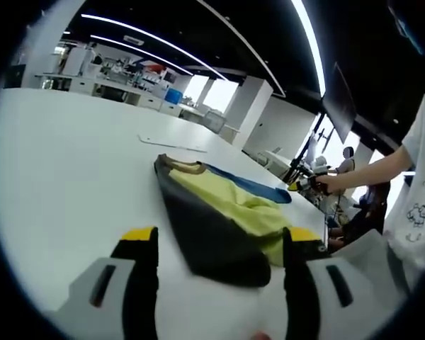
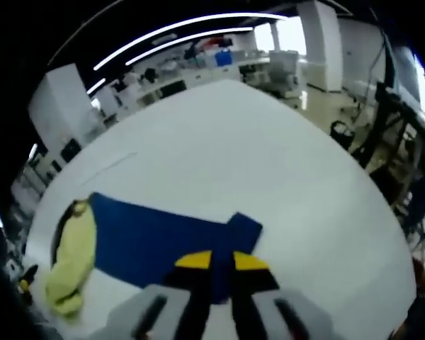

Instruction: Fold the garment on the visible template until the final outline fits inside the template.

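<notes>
1. White table (image 1: 71, 184) in a bright open workshop carries the job, with benches and ceiling strip lights behind.
2. Right gripper (image 2: 222, 263) has its yellow-tipped jaws narrowed onto a corner of the blue panel of the garment (image 2: 163, 241); a firm pinch looks likely.
3. Left gripper (image 1: 223, 244) stands wide, jaws straddling the garment's dark near end without holding it.
4. Garment lies bunched near the table's middle, yellow part heaped at one end.
5. Risk: pulling with one grip may drag the whole piece toward the table edge, or the corner may slip free.
</notes>
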